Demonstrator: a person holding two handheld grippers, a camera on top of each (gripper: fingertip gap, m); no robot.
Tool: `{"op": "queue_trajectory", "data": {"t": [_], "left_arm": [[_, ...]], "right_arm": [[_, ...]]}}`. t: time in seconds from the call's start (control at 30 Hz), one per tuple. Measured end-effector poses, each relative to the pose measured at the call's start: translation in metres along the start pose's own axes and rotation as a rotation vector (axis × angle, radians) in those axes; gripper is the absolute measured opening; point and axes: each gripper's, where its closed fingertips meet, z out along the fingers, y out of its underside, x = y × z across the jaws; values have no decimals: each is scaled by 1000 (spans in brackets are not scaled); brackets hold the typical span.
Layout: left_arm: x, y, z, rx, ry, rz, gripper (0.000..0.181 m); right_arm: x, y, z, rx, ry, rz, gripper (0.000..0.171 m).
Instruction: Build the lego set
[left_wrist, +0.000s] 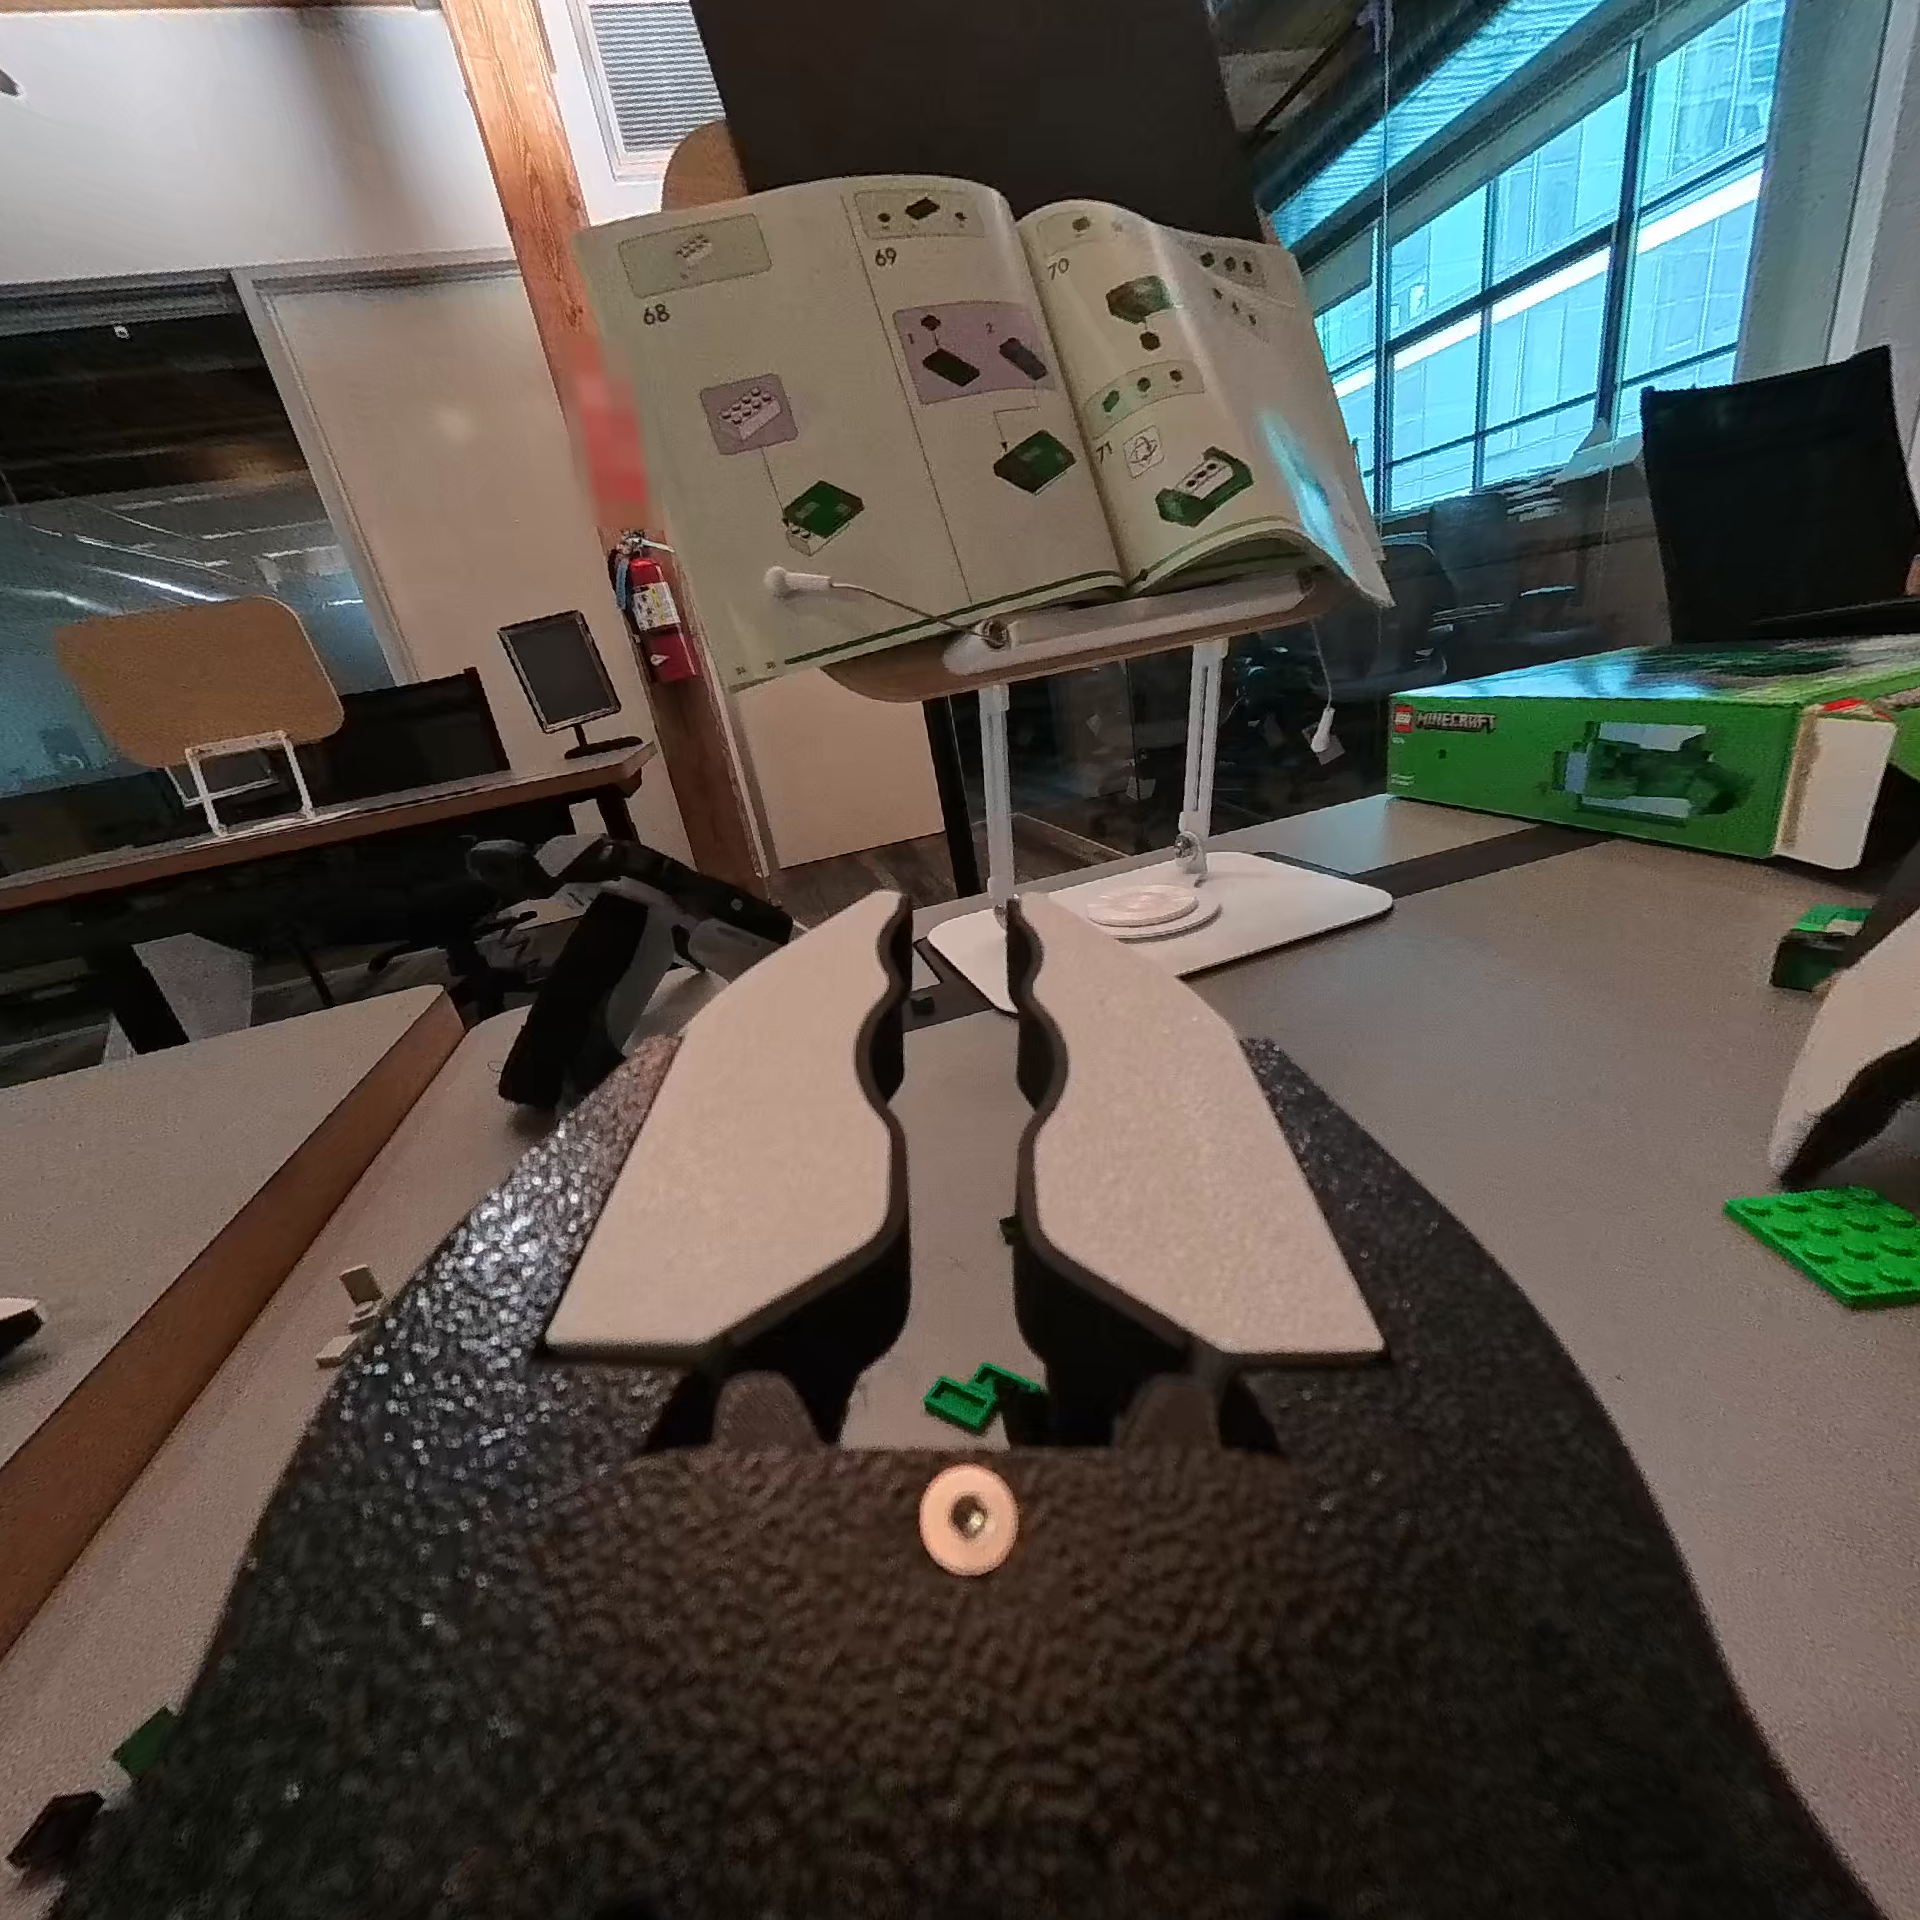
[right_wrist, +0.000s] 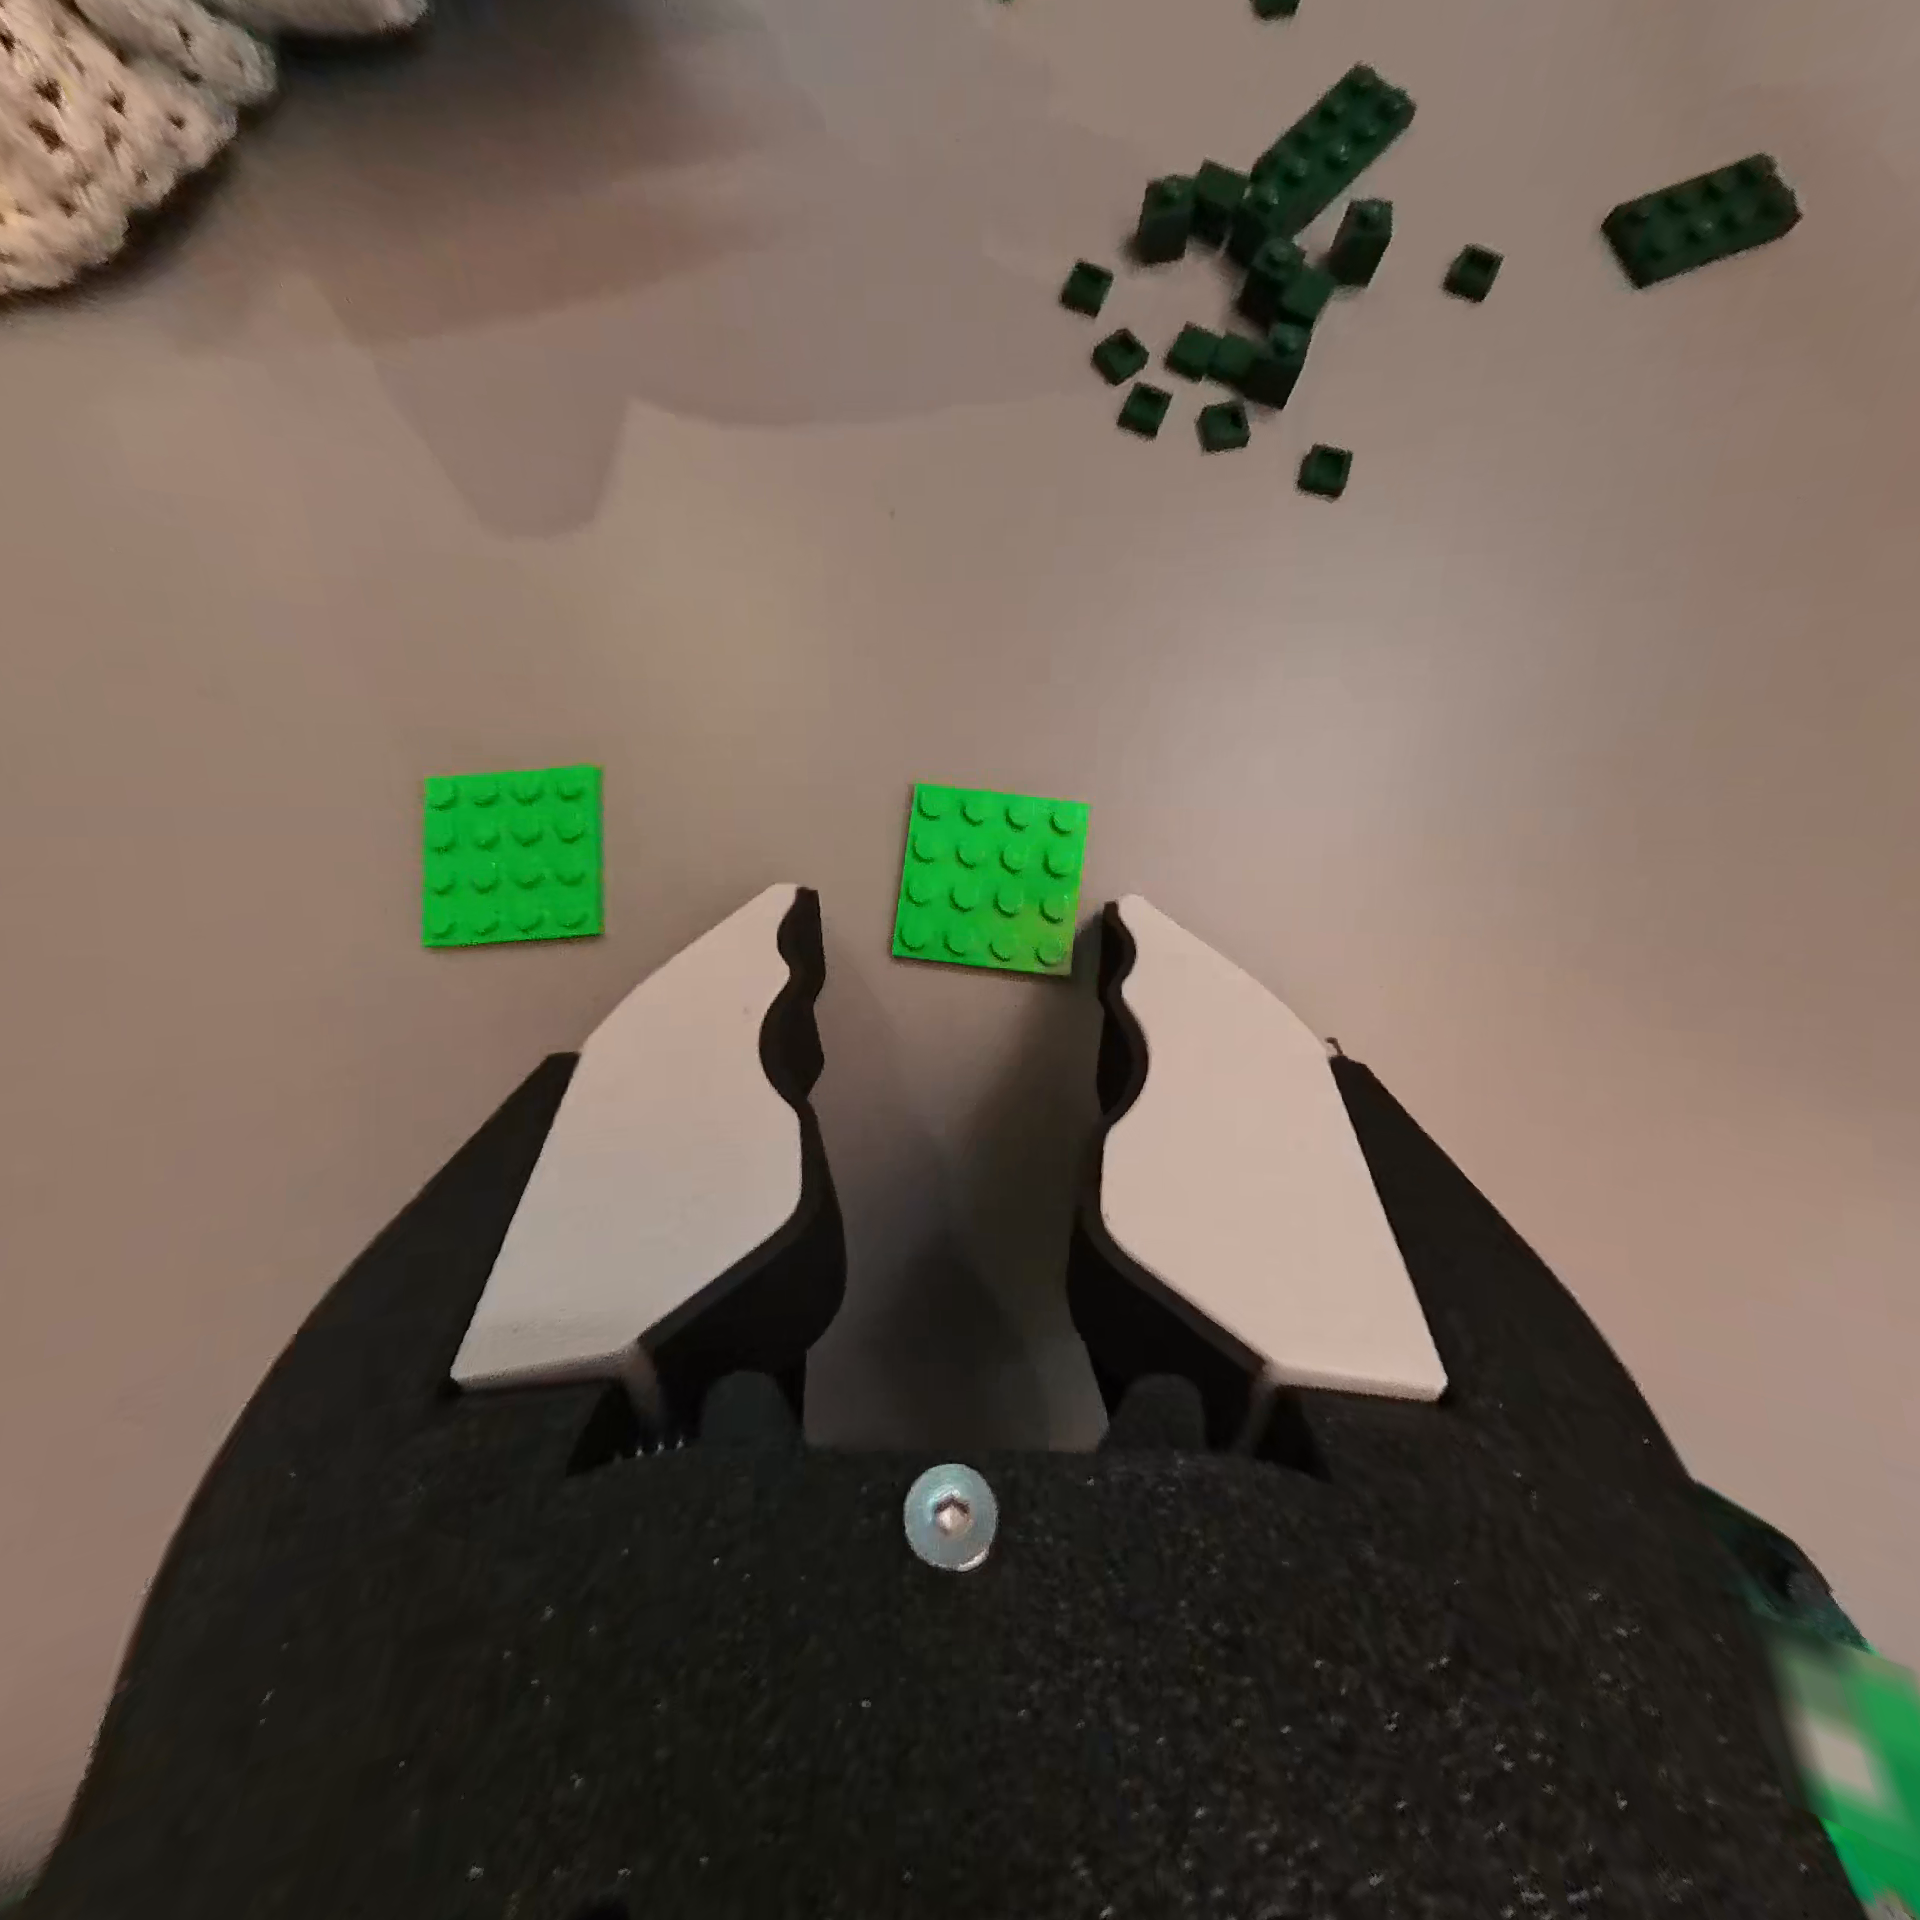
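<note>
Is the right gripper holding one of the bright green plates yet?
No. The right gripper is open and empty, with the nearer bright green plate flat on the table just beyond its fingertips.

In the left wrist view the green box (left_wrist: 1652, 758) runs off the right edge, as does the bright green plate (left_wrist: 1834, 1242), and the other gripper's pale finger (left_wrist: 1849, 1060) there hides part of a small dark green piece (left_wrist: 1808, 948). Small green bits (left_wrist: 971, 1397) under the left gripper (left_wrist: 961, 940) are half hidden by its fingers; their shape is unclear. In the right wrist view a knitted cream thing (right_wrist: 104, 125) is cut by the top left corner, and a green blur (right_wrist: 1849, 1756) at the lower right edge is unreadable
</note>
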Motion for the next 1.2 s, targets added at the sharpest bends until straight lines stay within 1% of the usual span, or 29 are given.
{"op": "queue_trajectory", "data": {"t": [0.1,0.27,0.33,0.5,0.53,0.67,0.77,0.93,1.03,1.2], "left_arm": [[0,0,0,0,-2,1,17],[0,-2,0,7,-5,12,16],[1,-2,0,8,-5,16,16],[-5,-11,-4,49,-35,45,12],[-6,-11,-4,53,-39,43,12],[-10,-10,-4,48,-52,31,13],[-14,-11,-5,53,-67,39,13],[-22,-9,-5,48,-91,22,14],[-20,-7,-4,38,-84,22,14],[-11,-5,-2,28,-54,61,14]], "right_arm": [[1,0,0,0,-9,44,46],[6,1,-1,-28,25,77,34],[5,1,-1,-35,27,58,30],[3,0,-2,-17,20,-24,25],[2,0,-2,-16,11,-35,21],[0,2,-3,0,-17,-61,20],[1,2,-4,15,-14,-76,26],[7,-4,-4,94,-16,-50,27],[17,-15,1,146,-39,-28,24],[41,-57,24,214,-50,-28,21]]}}
